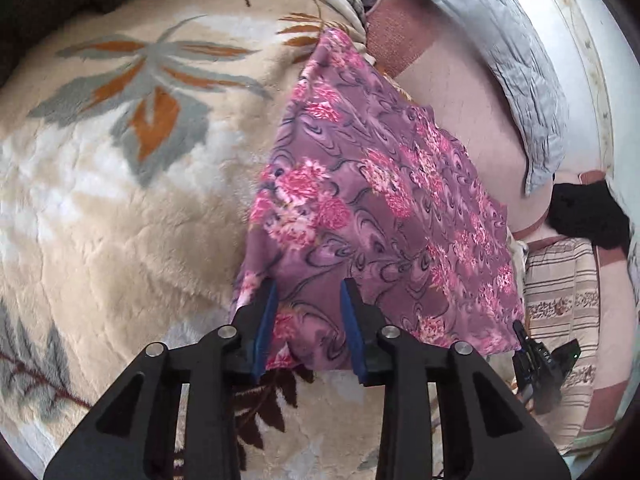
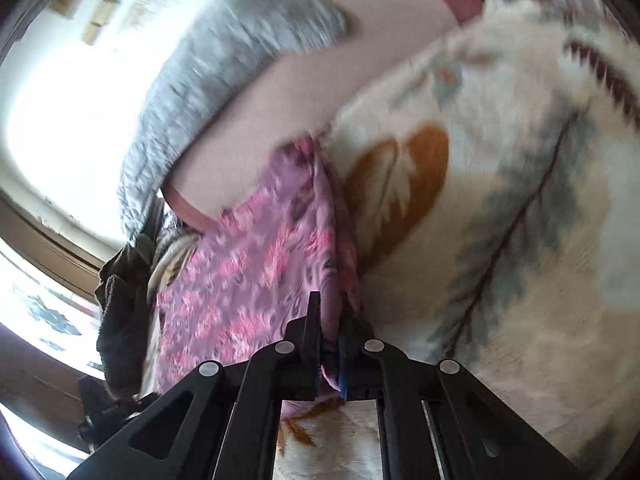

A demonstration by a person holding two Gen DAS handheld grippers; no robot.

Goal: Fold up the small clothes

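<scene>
A purple garment with pink flowers [image 1: 360,200] lies spread on a cream plush blanket [image 1: 120,208]. My left gripper [image 1: 310,292] is open, its blue-padded fingers [image 1: 266,320] straddling the garment's near edge. In the right wrist view, which is blurred by motion, my right gripper [image 2: 330,320] is shut on an edge of the same garment [image 2: 248,264], which hangs bunched from the jaws over the blanket [image 2: 520,200]. The right gripper also shows in the left wrist view [image 1: 536,356] at the garment's right corner.
A grey quilted pillow [image 1: 516,64] and pink bedding [image 1: 472,100] lie beyond the garment. A black cloth [image 1: 588,216] and striped fabric [image 1: 560,300] sit at the right. A dark cloth [image 2: 120,312] and a bright window [image 2: 80,112] are at the left in the right wrist view.
</scene>
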